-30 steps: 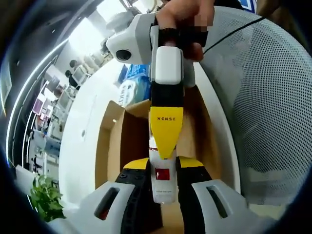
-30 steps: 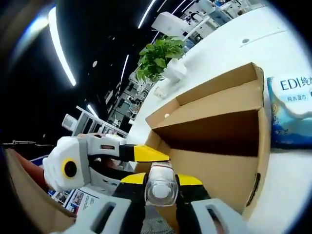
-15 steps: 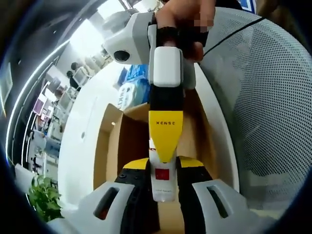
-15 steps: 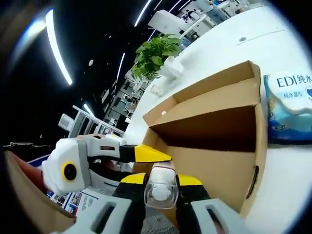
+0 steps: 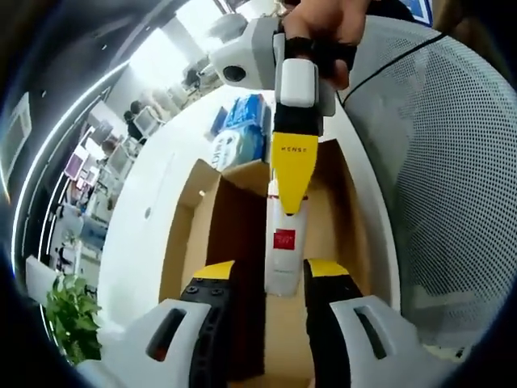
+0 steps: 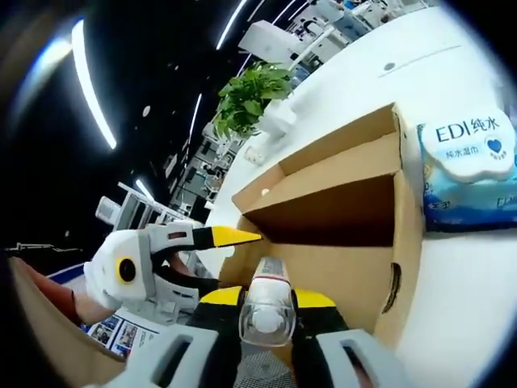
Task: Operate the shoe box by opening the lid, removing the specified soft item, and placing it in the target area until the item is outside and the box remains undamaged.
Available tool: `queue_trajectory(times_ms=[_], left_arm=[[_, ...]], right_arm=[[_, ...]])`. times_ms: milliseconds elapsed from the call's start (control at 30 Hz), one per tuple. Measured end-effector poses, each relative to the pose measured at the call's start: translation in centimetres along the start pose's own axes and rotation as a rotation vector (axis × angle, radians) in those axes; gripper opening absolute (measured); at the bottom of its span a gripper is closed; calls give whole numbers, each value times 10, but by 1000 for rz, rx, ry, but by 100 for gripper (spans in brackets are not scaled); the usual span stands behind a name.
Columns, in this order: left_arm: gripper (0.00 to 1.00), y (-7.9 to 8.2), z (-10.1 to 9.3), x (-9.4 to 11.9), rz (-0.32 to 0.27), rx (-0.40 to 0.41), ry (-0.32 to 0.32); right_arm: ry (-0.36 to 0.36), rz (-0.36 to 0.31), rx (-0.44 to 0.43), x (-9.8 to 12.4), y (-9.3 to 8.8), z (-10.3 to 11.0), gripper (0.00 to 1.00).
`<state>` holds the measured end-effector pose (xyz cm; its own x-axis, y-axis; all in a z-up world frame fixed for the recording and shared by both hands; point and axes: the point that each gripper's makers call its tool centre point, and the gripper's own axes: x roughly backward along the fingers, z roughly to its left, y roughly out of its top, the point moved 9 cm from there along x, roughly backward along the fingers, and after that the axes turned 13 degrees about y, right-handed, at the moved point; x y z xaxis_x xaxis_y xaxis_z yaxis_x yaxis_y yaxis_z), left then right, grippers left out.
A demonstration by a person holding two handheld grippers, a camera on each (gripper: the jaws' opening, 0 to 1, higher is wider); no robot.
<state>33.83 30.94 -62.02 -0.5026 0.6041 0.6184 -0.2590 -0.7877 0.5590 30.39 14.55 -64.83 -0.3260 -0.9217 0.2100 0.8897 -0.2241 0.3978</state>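
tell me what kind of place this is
Probably an open-plan office or lab: rows of desks with monitors in the background, a white table, a potted plant and a mesh office chair.

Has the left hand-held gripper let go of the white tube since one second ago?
Yes. The left hand-held gripper has opened and drawn back from the white tube, judged against the cardboard box.

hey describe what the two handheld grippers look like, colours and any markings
Both match: the left gripper has black jaws with yellow tips on white moulded housings. The right gripper, seen in the left gripper view, has a yellow wedge jaw lettered in black, a black neck, a white body, and a black strap across the hand.
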Motion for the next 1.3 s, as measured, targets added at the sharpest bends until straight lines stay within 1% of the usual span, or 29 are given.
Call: queue_trajectory(times_ms=[33, 133, 167, 200, 300, 367, 400, 467, 500, 567, 667, 733, 800, 900, 1033, 1100, 1233, 1300], left_arm=[[35, -2, 1, 1, 2, 13, 4], [37, -8, 4, 3, 8, 23, 55], [39, -8, 4, 4, 10, 52, 58], [40, -10, 2, 5, 10, 113, 55], [41, -17, 1, 7, 21, 219, 68], [42, -23, 0, 8, 30, 288, 79], [42, -25, 0, 10, 36, 336, 85], [42, -28, 0, 12, 27, 407, 111], [43, -30, -1, 15, 26, 465, 120], [44, -34, -3, 17, 33, 526, 132], [45, -40, -5, 19, 42, 569, 143], [45, -42, -3, 22, 48, 589, 183], [47, -43, -2, 23, 44, 634, 180], [48, -47, 0, 22, 48, 667, 189], [49, -50, 2, 24, 46, 720, 198], [49, -50, 2, 25, 45, 733, 205], [49, -50, -1, 26, 49, 745, 199], [49, -50, -4, 26, 51, 747, 193]], right_arm=[[-4, -1, 1, 1, 0, 0, 18], [-22, -10, 2, 5, 0, -2, 18], [-26, -13, 2, 6, 0, -2, 18], [-27, -20, 1, 8, 0, -3, 18], [-24, -32, -1, 12, 0, -2, 18], [-13, -32, 16, 14, -1, -1, 18], [-7, -31, 11, 15, -2, 1, 18], [-8, -38, 9, 18, -4, 3, 18], [-9, -42, 12, 19, -4, 4, 18], [-7, -57, 1, 22, -6, 4, 18], [-4, -68, -10, 25, -6, 3, 18], [-7, -72, -10, 27, -6, 4, 18], [-8, -87, -29, 30, -6, 4, 18], [2, -108, -41, 36, -3, 6, 18], [-2, -112, -21, 44, 3, 12, 18], [-4, -120, -10, 51, 7, 15, 18], [-4, -169, -9, 68, 15, 19, 18], [-8, -179, -6, 74, 18, 19, 18]])
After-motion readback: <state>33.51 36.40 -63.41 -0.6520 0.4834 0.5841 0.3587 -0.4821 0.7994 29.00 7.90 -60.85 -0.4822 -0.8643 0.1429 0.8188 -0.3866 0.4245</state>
